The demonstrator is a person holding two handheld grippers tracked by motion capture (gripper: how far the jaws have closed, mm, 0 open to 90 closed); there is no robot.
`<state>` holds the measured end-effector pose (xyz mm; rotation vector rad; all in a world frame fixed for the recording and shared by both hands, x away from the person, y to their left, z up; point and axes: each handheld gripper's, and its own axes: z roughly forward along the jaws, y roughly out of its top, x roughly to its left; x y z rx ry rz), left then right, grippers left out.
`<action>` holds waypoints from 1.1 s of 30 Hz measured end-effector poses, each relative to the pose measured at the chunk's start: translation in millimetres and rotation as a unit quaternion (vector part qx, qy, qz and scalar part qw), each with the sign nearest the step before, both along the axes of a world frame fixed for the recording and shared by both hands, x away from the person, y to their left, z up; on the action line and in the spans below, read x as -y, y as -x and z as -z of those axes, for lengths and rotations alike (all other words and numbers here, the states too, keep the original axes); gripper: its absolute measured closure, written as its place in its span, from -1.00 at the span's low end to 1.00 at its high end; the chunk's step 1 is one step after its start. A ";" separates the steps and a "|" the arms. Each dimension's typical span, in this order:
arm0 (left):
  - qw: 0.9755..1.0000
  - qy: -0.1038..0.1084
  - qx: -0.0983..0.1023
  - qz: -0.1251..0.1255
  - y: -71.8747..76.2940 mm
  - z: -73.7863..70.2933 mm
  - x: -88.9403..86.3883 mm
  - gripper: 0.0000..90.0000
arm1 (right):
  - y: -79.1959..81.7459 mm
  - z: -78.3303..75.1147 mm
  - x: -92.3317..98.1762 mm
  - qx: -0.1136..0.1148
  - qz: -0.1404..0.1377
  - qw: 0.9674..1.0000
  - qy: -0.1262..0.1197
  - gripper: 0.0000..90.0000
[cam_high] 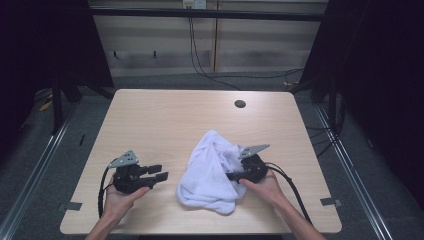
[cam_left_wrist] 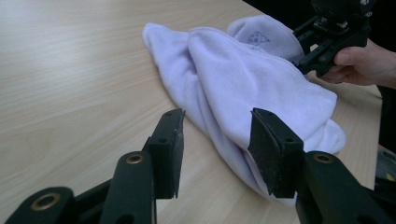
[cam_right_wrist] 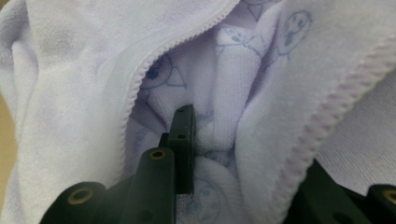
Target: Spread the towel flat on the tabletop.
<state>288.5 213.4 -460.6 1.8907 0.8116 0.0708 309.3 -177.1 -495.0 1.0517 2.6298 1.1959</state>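
Observation:
A crumpled white towel [cam_high: 210,165] with faint blue printed figures lies on the wooden table [cam_high: 165,115], right of centre near the front. My right gripper [cam_high: 234,176] reaches into the towel's right side from the right. In the right gripper view a bunched fold of towel [cam_right_wrist: 70,70] sits between the jaws of that gripper [cam_right_wrist: 224,140]; cloth covers the right jaw. My left gripper [cam_high: 157,172] rests to the left of the towel, a short way off. Its jaws [cam_left_wrist: 217,116] stand apart with nothing between them, pointing at the towel [cam_left_wrist: 233,70]. The right gripper [cam_left_wrist: 308,46] shows beyond it.
A round cable hole [cam_high: 240,104] sits in the table's far part. Tape marks [cam_high: 72,205] lie near the front corners. Dark curtains, floor rails and cables [cam_high: 200,60] surround the table. Bare wood spreads across the left and far half.

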 end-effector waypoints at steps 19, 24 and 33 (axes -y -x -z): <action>0.998 -0.024 -0.026 0.061 -28.4 11.4 54.4 0.08 | 18.5 -45.3 15.1 0.066 0.034 0.997 -0.033 0.00; 0.995 -0.050 -0.038 0.081 -26.0 26.4 68.7 0.07 | 13.9 -53.2 -2.2 0.091 0.031 0.993 -0.061 0.09; 0.991 -0.079 -0.037 0.099 -23.2 38.3 81.4 0.02 | 3.6 -14.1 -26.3 0.037 0.006 0.999 -0.007 -0.10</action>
